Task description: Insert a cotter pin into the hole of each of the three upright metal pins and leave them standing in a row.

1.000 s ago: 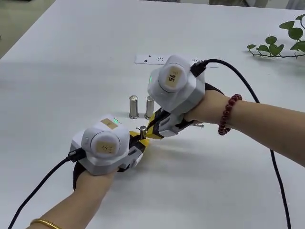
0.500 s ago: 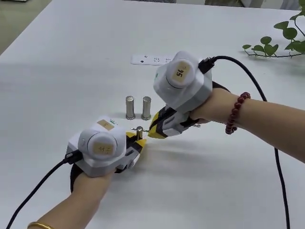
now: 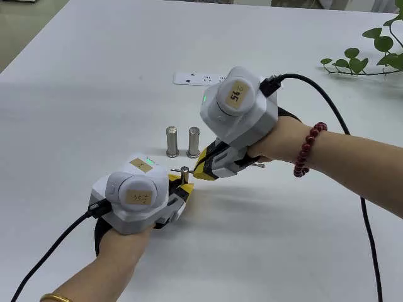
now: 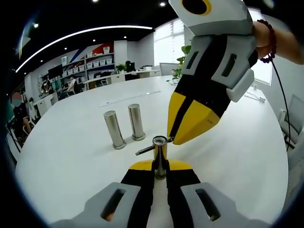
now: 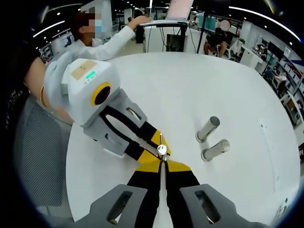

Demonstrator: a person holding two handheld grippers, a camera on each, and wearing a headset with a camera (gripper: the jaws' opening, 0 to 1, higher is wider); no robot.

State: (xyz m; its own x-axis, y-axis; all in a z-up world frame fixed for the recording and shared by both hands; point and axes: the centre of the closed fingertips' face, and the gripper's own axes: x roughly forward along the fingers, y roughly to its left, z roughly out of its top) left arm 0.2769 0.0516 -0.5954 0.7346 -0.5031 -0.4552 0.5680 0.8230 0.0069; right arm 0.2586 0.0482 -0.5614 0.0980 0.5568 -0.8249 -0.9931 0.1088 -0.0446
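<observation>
My left gripper (image 3: pixel 182 187) is shut on the lower part of an upright steel pin (image 3: pixel 184 174), holding it on the white table (image 3: pixel 94 94). My right gripper (image 3: pixel 200 171) comes in from the right, shut on a thin cotter pin (image 3: pixel 175 170) that passes through the hole at the pin's top. In the left gripper view the cotter pin (image 4: pixel 145 150) sticks out to the left of the held pin (image 4: pixel 159 156), and the right gripper's yellow tips (image 4: pixel 190 118) touch its head. Two more steel pins (image 3: pixel 172 141) (image 3: pixel 193 142) stand side by side just behind.
A white power strip (image 3: pixel 201 78) lies farther back on the table. A green plant sprig (image 3: pixel 368 56) rests at the far right. Black cables trail from both grippers, one (image 3: pixel 352 163) over the right forearm. Open tabletop lies to the left and front right.
The right gripper has edged left toward the held pin, and the cotter pin's tip now pokes out on the pin's left side. The camera shifted slightly.
</observation>
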